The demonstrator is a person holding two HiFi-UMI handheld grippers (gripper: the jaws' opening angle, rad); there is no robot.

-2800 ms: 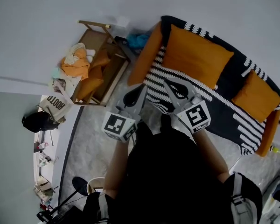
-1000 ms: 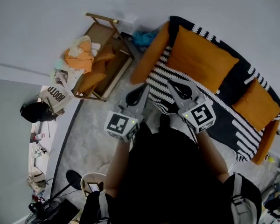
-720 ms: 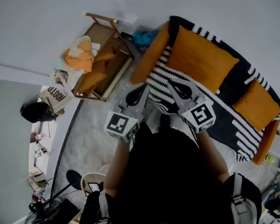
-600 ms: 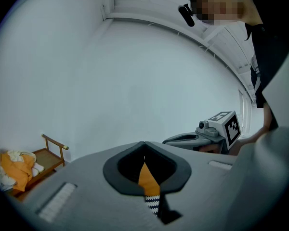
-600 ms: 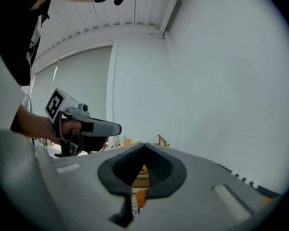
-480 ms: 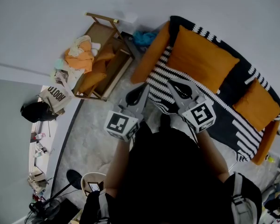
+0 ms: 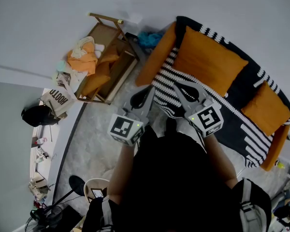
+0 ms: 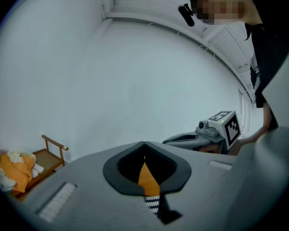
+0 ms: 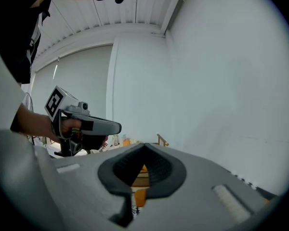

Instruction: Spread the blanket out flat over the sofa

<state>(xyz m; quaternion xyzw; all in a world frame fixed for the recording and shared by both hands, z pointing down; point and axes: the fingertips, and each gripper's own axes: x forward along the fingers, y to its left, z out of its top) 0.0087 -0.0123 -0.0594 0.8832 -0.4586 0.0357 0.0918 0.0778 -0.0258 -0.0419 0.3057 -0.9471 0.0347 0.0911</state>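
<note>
- Black-and-white blanket [image 7: 241, 122] is draped over the orange sofa [image 7: 152, 64], cushions [image 7: 205, 62] on top, wooden rack [image 7: 111, 57] to its left.
- Left gripper [image 7: 148, 91] and right gripper [image 7: 176, 85]: fingers pinched together, holding nothing, by the blanket's striped end.
- Person's body hides the sofa front.

The person wears a black short-sleeved top [image 7: 174, 178]. The grey left gripper [image 7: 146, 93] and right gripper [image 7: 178, 87] each carry a white cube [image 7: 126, 129] bearing black square markers.
</note>
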